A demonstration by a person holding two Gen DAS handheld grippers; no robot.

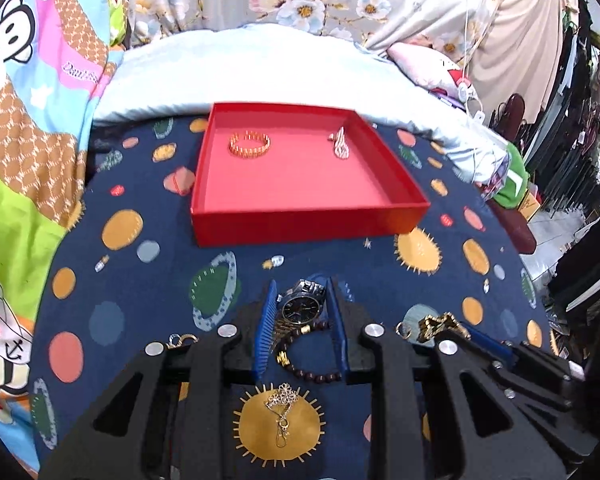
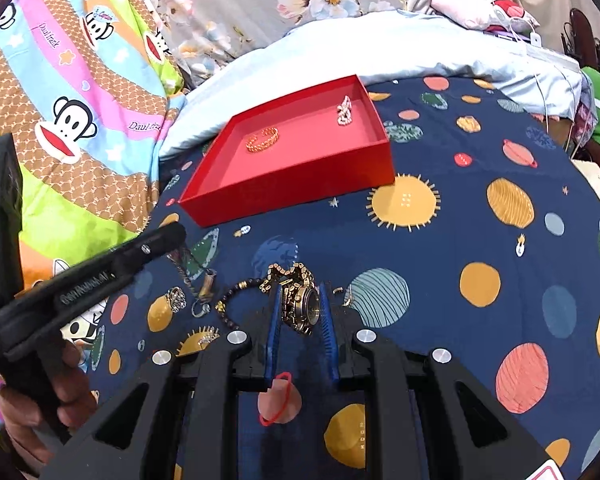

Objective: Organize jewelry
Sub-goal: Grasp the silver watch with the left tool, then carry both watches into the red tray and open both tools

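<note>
A red tray (image 1: 300, 222) (image 2: 292, 196) lies on the planet-print cloth and holds a gold bracelet (image 1: 249, 145) (image 2: 262, 139) and a pearl piece (image 1: 340, 143) (image 2: 344, 111). My left gripper (image 1: 301, 308) straddles a silver watch with a dark dial (image 1: 300, 307); its blue fingers (image 1: 265, 340) touch the watch sides. A dark bead bracelet (image 1: 312, 354) and a gold necklace (image 1: 281, 412) lie between the finger bases. My right gripper (image 2: 300, 306) closes on a gold watch (image 2: 302, 308) with its band (image 2: 288, 274) trailing ahead.
A bead bracelet (image 2: 236, 294), a small ring piece (image 2: 176, 299) and a pendant chain (image 2: 202, 284) lie left of the right gripper. The left gripper's body (image 2: 92, 276) crosses that view. Bedding (image 1: 260, 68) and a cartoon quilt (image 1: 28, 100) border the cloth.
</note>
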